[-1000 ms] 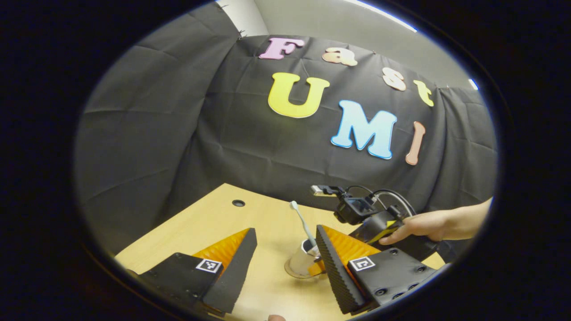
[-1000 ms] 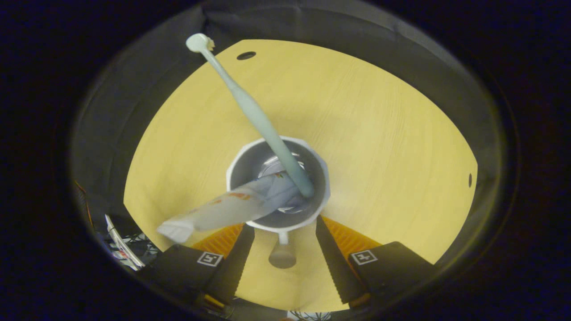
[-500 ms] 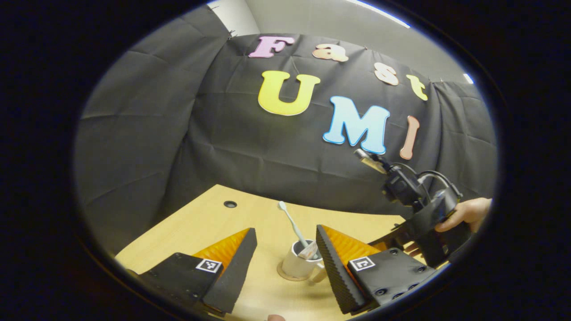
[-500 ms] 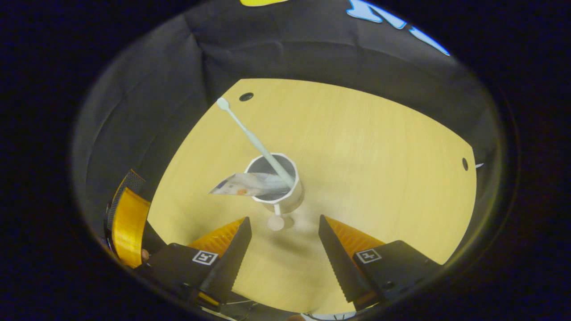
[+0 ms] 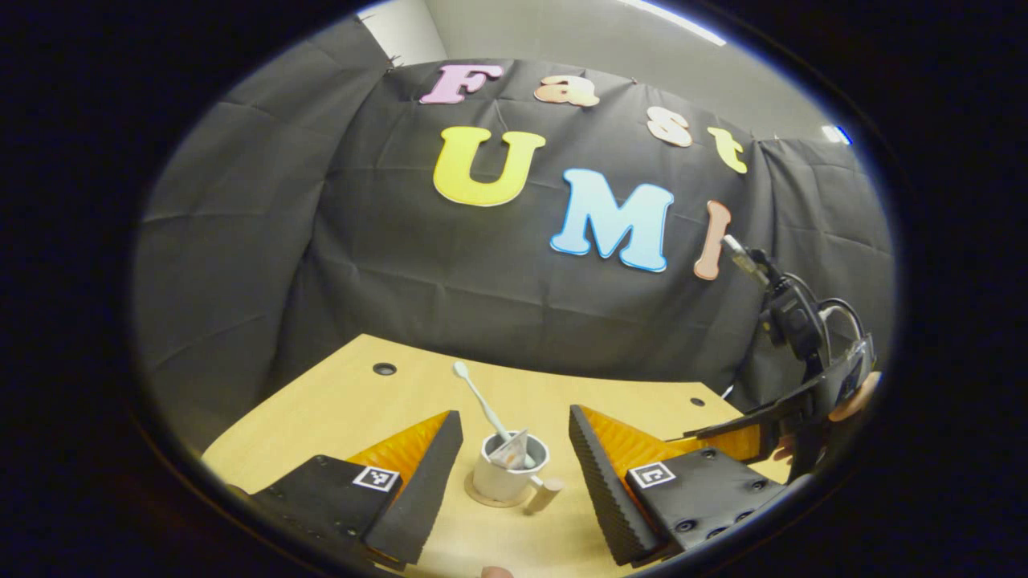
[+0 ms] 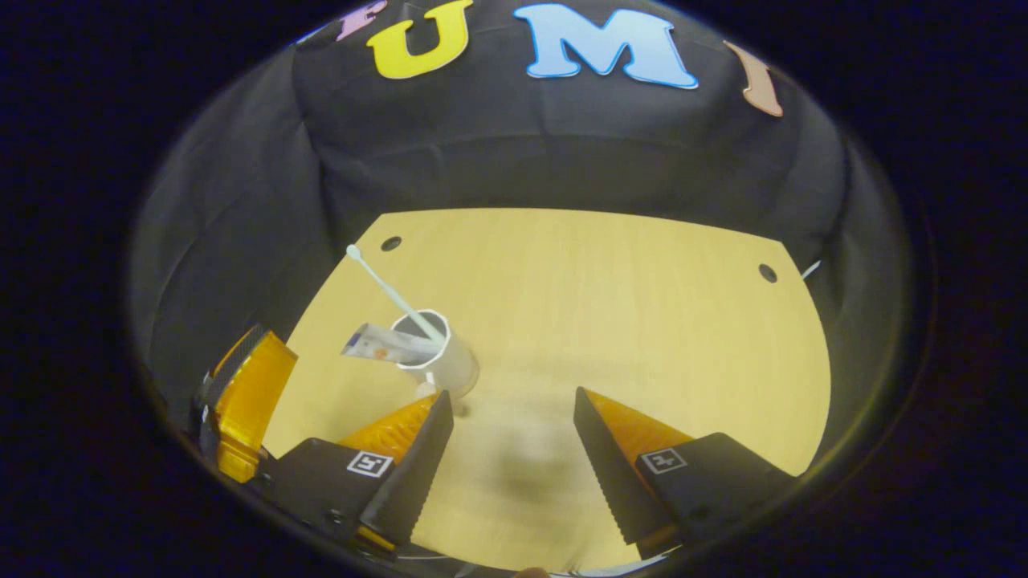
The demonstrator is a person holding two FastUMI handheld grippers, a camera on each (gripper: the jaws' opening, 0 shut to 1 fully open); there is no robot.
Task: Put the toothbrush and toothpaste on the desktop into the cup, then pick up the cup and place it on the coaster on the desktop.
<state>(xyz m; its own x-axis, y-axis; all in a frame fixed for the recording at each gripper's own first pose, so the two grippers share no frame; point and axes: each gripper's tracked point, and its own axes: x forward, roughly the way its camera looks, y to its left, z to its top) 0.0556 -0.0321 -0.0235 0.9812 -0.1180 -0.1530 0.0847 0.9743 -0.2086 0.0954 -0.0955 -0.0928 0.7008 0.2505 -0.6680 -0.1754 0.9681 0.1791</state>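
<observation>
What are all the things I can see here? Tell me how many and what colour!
Cup: one, white, standing on the coaster.
Toothbrush: one, pale, leaning in the cup.
Toothpaste: one, whitish tube, sticking out of the cup.
Coaster: one, tan, on the desktop.
Desktop: one, light wood.
Left gripper: one, open, around the cup without touching.
Right gripper: one, open, above the desktop.
Hand: one, holding the right gripper.

Soft overhead light is falling evenly across the pale yellow wooden desktop [image 6: 610, 321], leaving the dark cloth wall dim. Fisheye distortion is bending the desktop's edges, and a blurred grey shadow is smearing the wood just in front of the right gripper [image 6: 514, 474].
</observation>
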